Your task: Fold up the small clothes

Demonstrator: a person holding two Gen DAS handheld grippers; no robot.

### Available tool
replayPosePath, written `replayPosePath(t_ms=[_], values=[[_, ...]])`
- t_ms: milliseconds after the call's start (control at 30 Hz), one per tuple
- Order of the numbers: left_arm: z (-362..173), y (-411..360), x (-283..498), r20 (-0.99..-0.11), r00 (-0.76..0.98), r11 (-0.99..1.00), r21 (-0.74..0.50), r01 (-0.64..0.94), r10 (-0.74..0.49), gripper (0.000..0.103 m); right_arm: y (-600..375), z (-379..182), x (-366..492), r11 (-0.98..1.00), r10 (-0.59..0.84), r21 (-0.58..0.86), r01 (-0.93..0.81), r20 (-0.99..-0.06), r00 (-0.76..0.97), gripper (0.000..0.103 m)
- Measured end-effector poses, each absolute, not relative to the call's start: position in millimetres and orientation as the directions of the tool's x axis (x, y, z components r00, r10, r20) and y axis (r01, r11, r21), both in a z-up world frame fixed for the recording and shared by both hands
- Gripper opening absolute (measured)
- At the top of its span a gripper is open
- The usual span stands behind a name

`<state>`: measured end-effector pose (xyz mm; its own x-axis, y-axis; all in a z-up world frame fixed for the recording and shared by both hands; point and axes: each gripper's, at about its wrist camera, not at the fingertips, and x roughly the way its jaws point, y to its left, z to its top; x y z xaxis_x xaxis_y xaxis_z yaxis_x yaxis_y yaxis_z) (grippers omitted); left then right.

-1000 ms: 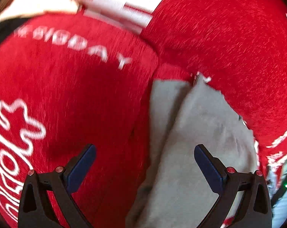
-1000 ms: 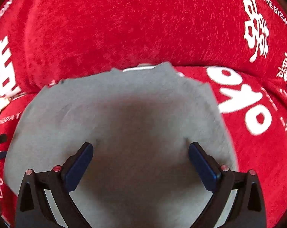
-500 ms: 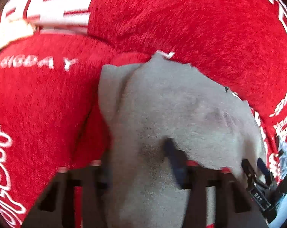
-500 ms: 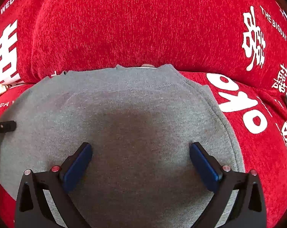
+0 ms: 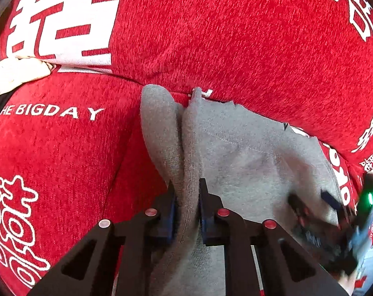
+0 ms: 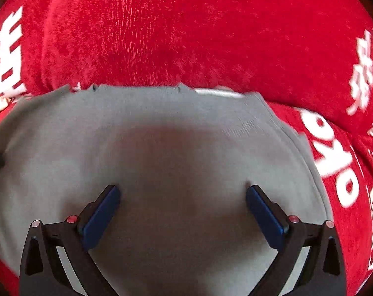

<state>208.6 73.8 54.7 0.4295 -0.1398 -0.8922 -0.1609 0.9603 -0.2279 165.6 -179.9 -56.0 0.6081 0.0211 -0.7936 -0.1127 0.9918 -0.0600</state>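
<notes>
On the red sofa cover (image 5: pixel 235 37), our left gripper (image 5: pixel 186 212), wide open a second ago, is closing on the grey garment (image 5: pixel 248 153)'s left edge, so folding can begin; our right gripper (image 6: pixel 181 209) hovers released.

Both grippers same build: matte black plastic frames with triangular cutouts in the arms. Left gripper (image 5: pixel 186 207): dark blue pads on the finger insides, four round pivot screws, outer left one silver, the rest red. Right gripper (image 6: pixel 182 207): long blue pads (image 6: pixel 101 218), silver outer screws, red inner ones. Its body, blurred in the left view, carries a green light (image 5: pixel 370 197).
</notes>
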Motion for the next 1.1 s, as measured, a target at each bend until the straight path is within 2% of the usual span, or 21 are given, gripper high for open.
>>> replayPosePath(t_ms=[200,333,467,533,667,767,933,1100], values=[[56.9,66.2,205.8,-0.899,0.423,0.967,-0.199,-0.16,-0.115,0.016,-167.2,-63.7,240.2,0.995,0.024,-0.023,-0.094,-0.88,0.474,0.103],[56.6,63.2,209.5,-0.902,0.419,0.968,-0.191,-0.163,-0.107,0.016,-168.1,-63.8,247.3,0.992,0.054,-0.003,-0.123,-0.889,0.456,0.103],[57.7,66.3,207.4,-0.905,0.411,0.964,-0.195,-0.179,-0.107,0.016,-182.4,-45.1,196.7,0.996,0.079,0.047,-0.076,-0.861,0.502,0.103],[56.5,65.9,207.7,-0.909,0.404,0.964,-0.188,-0.19,-0.098,0.016,-184.8,-52.6,162.3,0.994,0.097,0.064,-0.083,-0.856,0.507,0.103],[62.5,59.0,206.4,-0.915,0.395,0.967,-0.164,-0.195,-0.075,0.015,-172.5,-56.6,114.5,0.986,0.019,-0.088,-0.145,-0.795,0.607,0.103],[76.0,50.9,203.7,-0.911,0.407,0.97,-0.159,-0.184,-0.072,0.015,-194.7,-46.1,91.1,0.992,0.068,-0.013,-0.125,-0.781,0.62,0.103],[96.9,11.6,211.5,-0.922,0.385,0.983,-0.108,-0.149,-0.043,0.014,-256.6,-32.0,76.1,1.0,0.018,0.004,-0.023,-0.76,0.65,0.103],[131.1,-52.1,221.0,-0.921,0.383,0.989,-0.117,-0.091,-0.073,0.012,-317.9,-19.2,69.2,0.997,0.026,0.067,0.036,-0.742,0.67,0.103]])
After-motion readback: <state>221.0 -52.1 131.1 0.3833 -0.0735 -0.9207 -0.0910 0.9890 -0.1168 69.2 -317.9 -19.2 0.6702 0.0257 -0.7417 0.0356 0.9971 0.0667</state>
